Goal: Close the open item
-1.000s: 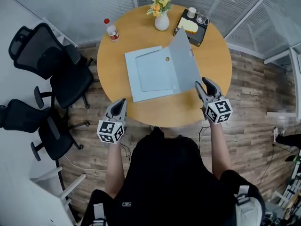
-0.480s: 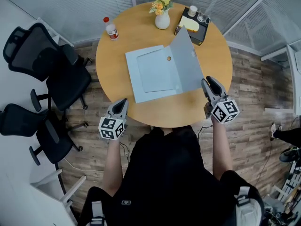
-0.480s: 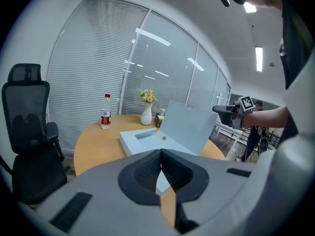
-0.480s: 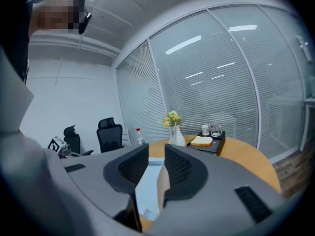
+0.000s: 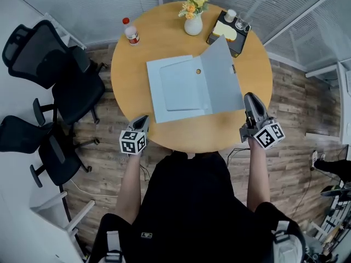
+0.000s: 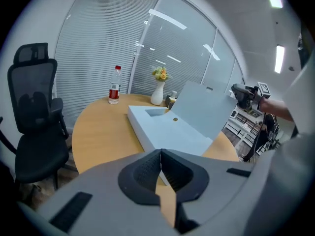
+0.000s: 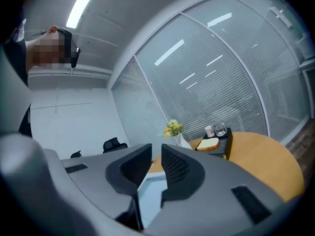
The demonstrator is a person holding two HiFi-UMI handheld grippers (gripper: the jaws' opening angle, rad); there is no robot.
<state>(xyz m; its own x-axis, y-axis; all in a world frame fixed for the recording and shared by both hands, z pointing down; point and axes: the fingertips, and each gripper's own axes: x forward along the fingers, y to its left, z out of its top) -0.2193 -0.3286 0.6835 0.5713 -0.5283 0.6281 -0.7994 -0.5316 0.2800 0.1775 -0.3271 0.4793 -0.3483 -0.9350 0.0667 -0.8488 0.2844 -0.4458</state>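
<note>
L gripper hung low at table edge, jaws together, empty. R gripper pointed fwd, jaws narrow & closing; flap edge showed in the gap, not pinched. No legible writing. Pale-blue folder lay open ahead, btwn both grippers, flap tilted up.

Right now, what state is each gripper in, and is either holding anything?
Left gripper: shut, empty.
Right gripper: jaws closing, narrowly apart; the pale blue flat folder shows in the gap, not clamped.
</note>
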